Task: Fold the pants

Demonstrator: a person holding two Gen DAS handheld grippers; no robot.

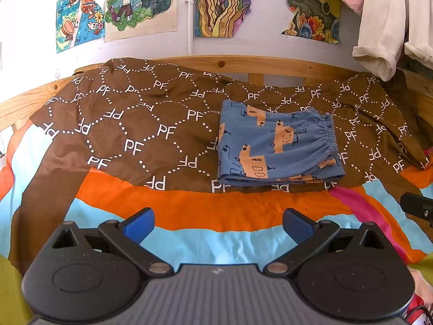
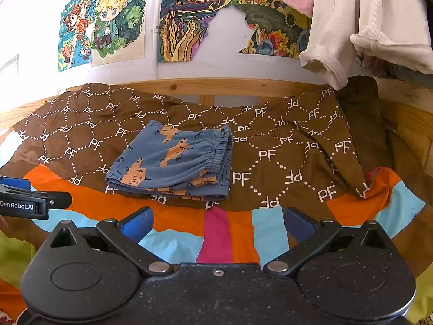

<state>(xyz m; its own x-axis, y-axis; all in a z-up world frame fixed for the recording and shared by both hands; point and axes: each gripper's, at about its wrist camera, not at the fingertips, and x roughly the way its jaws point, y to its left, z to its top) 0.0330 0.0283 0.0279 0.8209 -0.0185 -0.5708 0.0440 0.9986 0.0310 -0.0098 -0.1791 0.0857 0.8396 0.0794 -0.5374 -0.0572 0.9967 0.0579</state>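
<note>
Blue pants with an orange print [image 1: 278, 146] lie folded into a small rectangle on a brown "PF" blanket [image 1: 130, 124], elastic waistband on the right. They also show in the right wrist view [image 2: 176, 162]. My left gripper [image 1: 217, 226] is open and empty, held back over the striped bedsheet, short of the pants. My right gripper [image 2: 217, 226] is open and empty, also back from the pants. The left gripper's side [image 2: 24, 203] shows at the left edge of the right wrist view.
The striped orange, light blue and pink sheet [image 1: 189, 216] covers the near bed. A wooden bed frame [image 1: 243, 65] runs along the back. Drawings [image 1: 135, 2] hang on the wall. White and pink clothes [image 2: 365, 27] hang at the upper right.
</note>
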